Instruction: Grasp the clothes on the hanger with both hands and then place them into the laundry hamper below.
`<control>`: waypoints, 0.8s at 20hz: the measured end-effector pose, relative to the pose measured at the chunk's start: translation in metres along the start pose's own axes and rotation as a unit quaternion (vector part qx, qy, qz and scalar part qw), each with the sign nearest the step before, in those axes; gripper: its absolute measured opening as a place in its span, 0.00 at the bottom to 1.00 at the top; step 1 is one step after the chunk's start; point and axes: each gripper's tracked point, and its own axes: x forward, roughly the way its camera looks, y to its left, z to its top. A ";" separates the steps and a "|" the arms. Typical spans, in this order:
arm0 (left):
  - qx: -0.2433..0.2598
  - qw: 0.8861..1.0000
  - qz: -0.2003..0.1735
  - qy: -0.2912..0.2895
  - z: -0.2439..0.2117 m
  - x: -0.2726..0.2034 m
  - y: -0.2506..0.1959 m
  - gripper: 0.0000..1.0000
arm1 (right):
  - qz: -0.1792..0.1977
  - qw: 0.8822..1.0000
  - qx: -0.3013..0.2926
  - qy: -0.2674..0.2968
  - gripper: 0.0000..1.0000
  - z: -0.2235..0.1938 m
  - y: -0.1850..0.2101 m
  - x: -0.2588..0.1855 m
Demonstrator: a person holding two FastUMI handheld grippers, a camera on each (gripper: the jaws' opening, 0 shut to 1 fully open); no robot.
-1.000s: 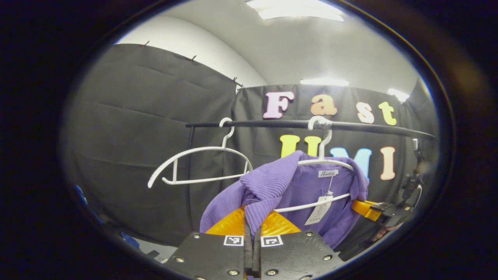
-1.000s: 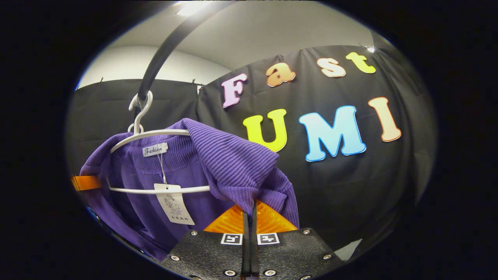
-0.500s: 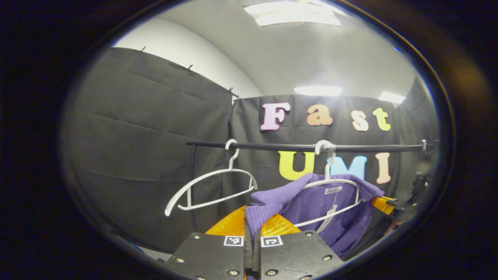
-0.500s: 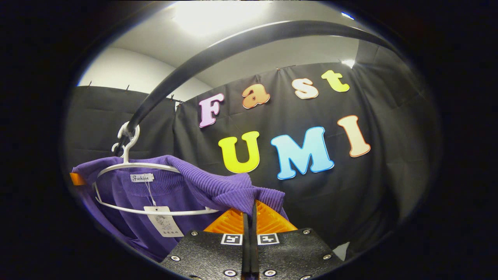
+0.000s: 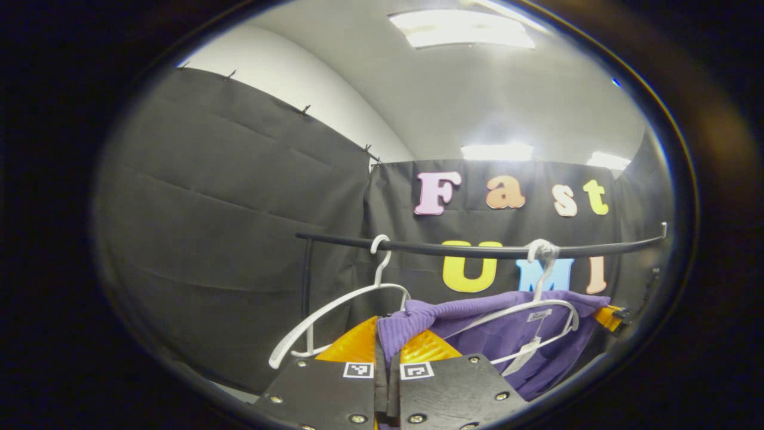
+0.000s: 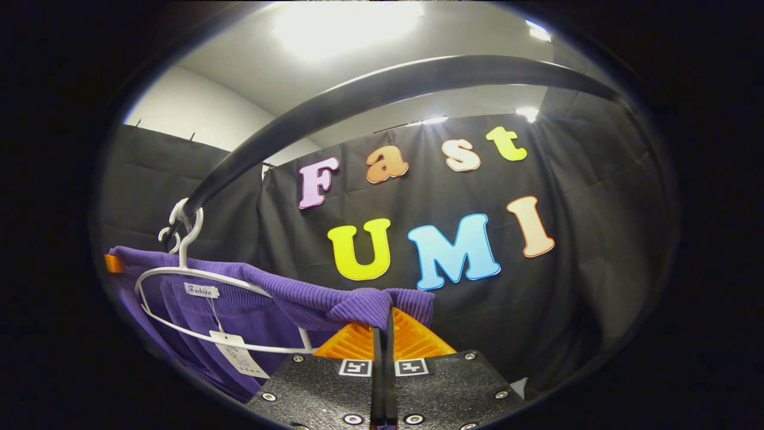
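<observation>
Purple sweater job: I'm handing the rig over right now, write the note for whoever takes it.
Left gripper: shut on one shoulder of the purple sweater.
Right gripper: shut on the other shoulder.
The sweater is stretched between both grippers, its neck still around the white hanger hooked on the black rail. An empty white hanger hangs beside it.
Done: both grasps.
Left: free the sweater from its hanger, lower it into the hamper below.
</observation>
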 end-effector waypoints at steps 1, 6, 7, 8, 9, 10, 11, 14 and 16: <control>0.000 1.000 -0.001 0.000 0.001 0.002 0.005 0.04 | 0.000 1.000 -0.001 0.001 0.00 -0.002 0.004 0.000; -0.002 1.000 -0.009 0.003 -0.001 0.012 0.038 0.01 | -0.008 1.000 -0.012 -0.001 0.00 -0.002 0.009 0.000; -0.006 1.000 -0.010 0.009 -0.004 0.012 0.048 0.01 | -0.009 1.000 -0.016 -0.003 0.00 -0.001 0.011 0.001; -0.015 1.000 -0.013 0.016 -0.011 0.010 0.056 0.01 | -0.011 1.000 -0.022 -0.007 0.00 0.002 0.014 0.002; -0.026 0.999 -0.018 0.021 -0.015 0.012 0.062 0.01 | -0.015 0.999 -0.028 -0.013 0.00 0.005 0.014 0.002; -0.036 0.999 -0.024 0.026 -0.022 0.016 0.065 0.01 | -0.018 0.999 -0.032 -0.016 0.00 0.007 0.013 0.002; -0.044 0.998 -0.029 0.031 -0.028 0.016 0.070 0.01 | -0.022 0.999 -0.036 -0.017 0.00 0.008 0.013 0.002; -0.045 0.997 -0.045 0.044 -0.052 0.008 0.077 0.01 | -0.035 0.998 -0.045 -0.017 0.00 0.009 0.012 0.004; -0.040 0.997 -0.051 0.051 -0.066 0.004 0.075 0.01 | -0.040 0.998 -0.054 -0.017 0.00 0.010 0.011 0.002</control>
